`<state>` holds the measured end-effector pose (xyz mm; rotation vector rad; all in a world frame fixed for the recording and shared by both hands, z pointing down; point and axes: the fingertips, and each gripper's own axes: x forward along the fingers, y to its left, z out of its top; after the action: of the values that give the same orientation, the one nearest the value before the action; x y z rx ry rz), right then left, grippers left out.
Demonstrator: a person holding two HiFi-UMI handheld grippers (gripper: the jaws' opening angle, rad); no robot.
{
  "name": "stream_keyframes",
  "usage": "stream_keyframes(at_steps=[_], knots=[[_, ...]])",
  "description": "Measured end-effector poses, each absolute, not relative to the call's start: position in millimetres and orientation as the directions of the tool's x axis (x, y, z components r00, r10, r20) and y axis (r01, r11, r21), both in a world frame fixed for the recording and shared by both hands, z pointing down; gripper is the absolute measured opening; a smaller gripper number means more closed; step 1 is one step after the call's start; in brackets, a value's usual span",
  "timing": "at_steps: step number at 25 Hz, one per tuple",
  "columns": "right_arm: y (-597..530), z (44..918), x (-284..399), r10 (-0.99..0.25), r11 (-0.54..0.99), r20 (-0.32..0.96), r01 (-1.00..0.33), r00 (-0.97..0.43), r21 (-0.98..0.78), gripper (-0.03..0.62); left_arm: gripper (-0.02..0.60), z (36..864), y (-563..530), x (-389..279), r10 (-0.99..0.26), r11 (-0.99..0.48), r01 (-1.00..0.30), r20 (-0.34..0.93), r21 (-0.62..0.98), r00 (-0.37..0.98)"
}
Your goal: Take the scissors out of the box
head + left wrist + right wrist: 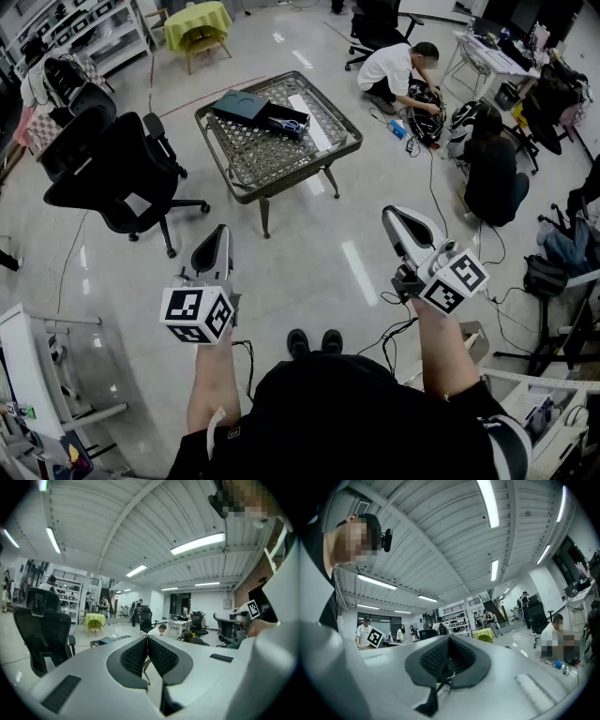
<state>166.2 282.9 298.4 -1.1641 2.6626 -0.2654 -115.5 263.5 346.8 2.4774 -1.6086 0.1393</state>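
Your left gripper and right gripper are both fully closed and empty, well apart from the woven-top metal desk. Blue-handled scissors lie in the open dark cardboard box there. Judged light, rigid, with slick blades; grasp across the handles near the pivot.

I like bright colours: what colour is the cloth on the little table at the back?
The cloth is yellow-green, shown best in the head view.
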Motion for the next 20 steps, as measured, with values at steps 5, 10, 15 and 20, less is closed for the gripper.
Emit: stream_keyframes(at_steps=[5, 10, 15, 20], knots=[[295.0, 296.6, 171.2, -0.747, 0.662, -0.128, -0.713, -0.653, -0.230, 0.006, 0.008, 341.0, 263.0, -98.9, -0.893, -0.413, -0.910, 0.178, 0.041, 0.413], [302.1, 295.6, 176.5, -0.741, 0.670, -0.131, -0.712, -0.658, -0.211, 0.006, 0.008, 341.4, 269.3, -88.2, -0.890, -0.421, -0.907, 0.189, 0.013, 0.416], [316.3, 294.0, 184.1, -0.710, 0.704, -0.098, -0.700, -0.698, -0.119, 0.008, 0.008, 338.2, 275.3, -60.6, -0.885, -0.435, -0.900, 0.192, -0.010, 0.425], [321.4, 298.0, 201.9, -0.699, 0.714, -0.099, -0.689, -0.708, -0.124, 0.011, 0.008, 336.3, 283.0, -40.3, -0.885, -0.433, -0.901, 0.198, -0.021, 0.421]])
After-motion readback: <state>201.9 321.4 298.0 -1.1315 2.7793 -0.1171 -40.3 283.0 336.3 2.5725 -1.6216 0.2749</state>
